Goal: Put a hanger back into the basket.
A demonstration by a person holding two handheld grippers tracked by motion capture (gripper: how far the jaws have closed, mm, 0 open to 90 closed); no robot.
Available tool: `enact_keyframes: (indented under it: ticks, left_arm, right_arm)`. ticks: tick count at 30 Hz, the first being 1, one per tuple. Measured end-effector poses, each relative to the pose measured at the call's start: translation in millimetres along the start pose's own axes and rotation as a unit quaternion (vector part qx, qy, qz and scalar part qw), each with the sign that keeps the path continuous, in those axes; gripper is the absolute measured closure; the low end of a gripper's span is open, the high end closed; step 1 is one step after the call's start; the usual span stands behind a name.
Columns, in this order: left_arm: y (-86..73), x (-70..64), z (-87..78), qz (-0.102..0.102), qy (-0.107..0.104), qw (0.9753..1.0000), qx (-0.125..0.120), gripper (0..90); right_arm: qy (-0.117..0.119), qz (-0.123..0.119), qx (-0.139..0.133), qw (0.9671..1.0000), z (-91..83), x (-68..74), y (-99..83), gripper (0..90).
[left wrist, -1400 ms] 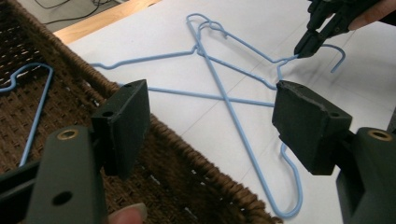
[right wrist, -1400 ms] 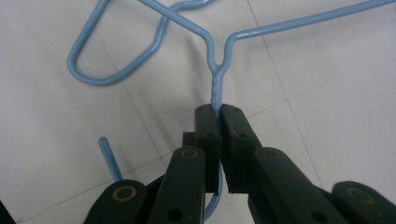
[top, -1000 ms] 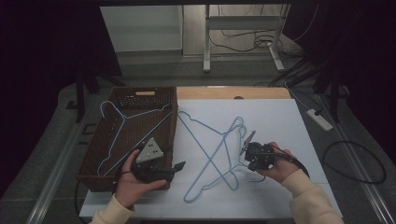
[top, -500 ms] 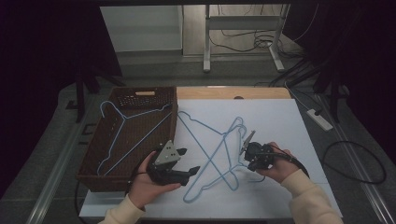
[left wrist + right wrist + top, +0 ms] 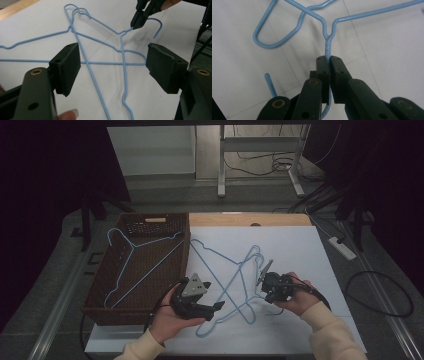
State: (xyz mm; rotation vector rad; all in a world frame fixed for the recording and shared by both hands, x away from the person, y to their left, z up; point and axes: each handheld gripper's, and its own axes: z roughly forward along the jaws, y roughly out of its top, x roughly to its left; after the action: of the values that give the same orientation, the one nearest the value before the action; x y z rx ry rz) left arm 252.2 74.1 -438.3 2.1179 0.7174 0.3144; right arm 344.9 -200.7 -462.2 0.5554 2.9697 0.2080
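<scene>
Jaws on the right gripper were clamped tight on the twisted neck of a blue wire hanger, right below where the wire splits into its two shoulders. From the high view that right gripper sat toward the right part of the counter, closer to the near edge than the far one, with the person's hand wrapped around its body. Same grip showed up far off in the left gripper view, where the right gripper pinched the wire next to the hook.

Left gripper had its jaws spread wide and wasn't holding anything, just hanging over the crossed wires of the pile with the strands running between the pads. In the high view the left gripper was near the front edge, just right of the basket.

Hangers lay tangled flat on the white sheet in the middle of the counter, at least two overlapping, couldn't tell exactly how many. One more hanger rested in the brown wicker basket at the left side, hook toward the far-left corner.
</scene>
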Motion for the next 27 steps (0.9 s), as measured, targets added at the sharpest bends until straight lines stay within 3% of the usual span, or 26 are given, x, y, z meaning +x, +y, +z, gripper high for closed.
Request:
enact_keyframes:
  ticks: [14,20,27]
  left_arm:
    - [2.7,-9.5,22.9,0.004,-0.018,0.9997,0.014,27.5]
    - [2.6,-21.7,41.6,0.019,-0.030,0.9985,0.043,26.9]
    - [0.0,-21.8,64.1,0.007,-0.041,0.9971,0.064,27.0]
  right_arm:
    - [-0.001,0.002,-0.006,1.0000,-0.1,0.8,-1.0,86.0]
    - [0.000,0.001,-0.005,1.0000,-0.3,0.7,-0.8,86.0]
    - [0.000,-0.001,-0.007,1.0000,-1.4,1.4,-1.2,86.0]
